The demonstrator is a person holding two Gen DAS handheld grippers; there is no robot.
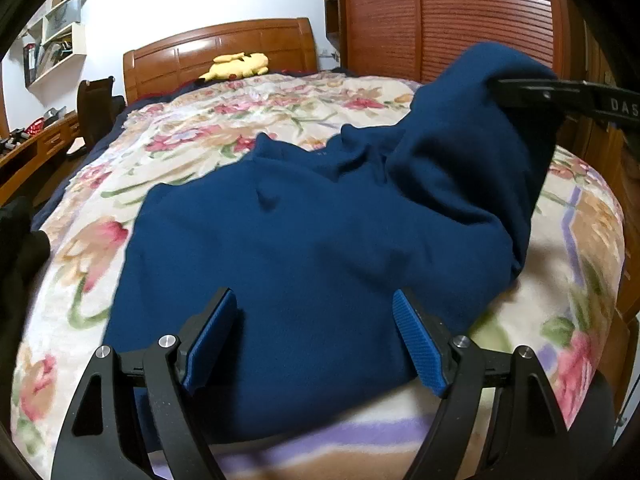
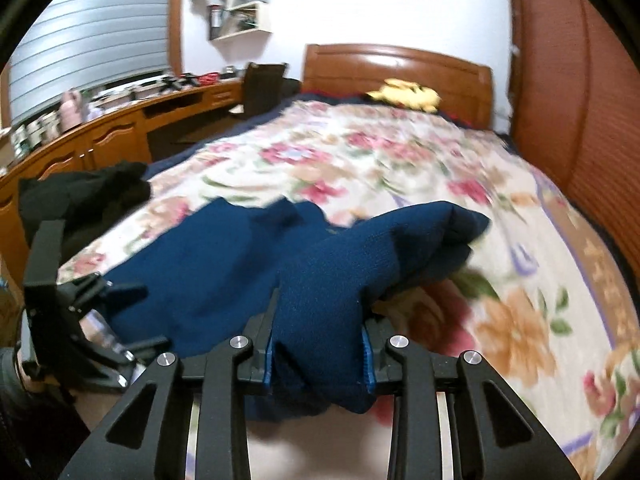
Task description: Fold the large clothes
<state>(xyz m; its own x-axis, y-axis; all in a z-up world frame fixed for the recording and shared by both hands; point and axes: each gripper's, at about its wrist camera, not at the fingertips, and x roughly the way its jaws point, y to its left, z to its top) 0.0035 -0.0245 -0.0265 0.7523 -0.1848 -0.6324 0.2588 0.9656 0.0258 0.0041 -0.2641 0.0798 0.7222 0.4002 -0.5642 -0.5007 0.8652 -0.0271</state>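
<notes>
1. So the blue sweater is lying spread out on the bed, on top of the flowery blanket, near the foot end. Most of the body looks flat-ish, though there's a bump and a few wrinkles in the middle.

2. The right tongs are clenched on a thick bunch of the sweater, looks like a sleeve or the right-hand side, and it's lifted up off the blanket. From the left camera you can see that raised part hanging from the tongs at the upper right.

3. The left tongs are released, fingers spread wide, hovering over the near hem of the sweater. I can't tell if they're touching the fabric or just above it.

4. Progress-wise I'd say it's early. One side is picked up and seems about to go over the body, so that's the first fold in progress at best. Nothing looks like a finished fold yet.

5. Still left by my guess: lay that lifted part across, do the other side, then fold the whole thing in half and smooth it.

6. There's also a black garment heaped at the left edge of the bed, not folded as far as I can see, so probably more to do.
</notes>
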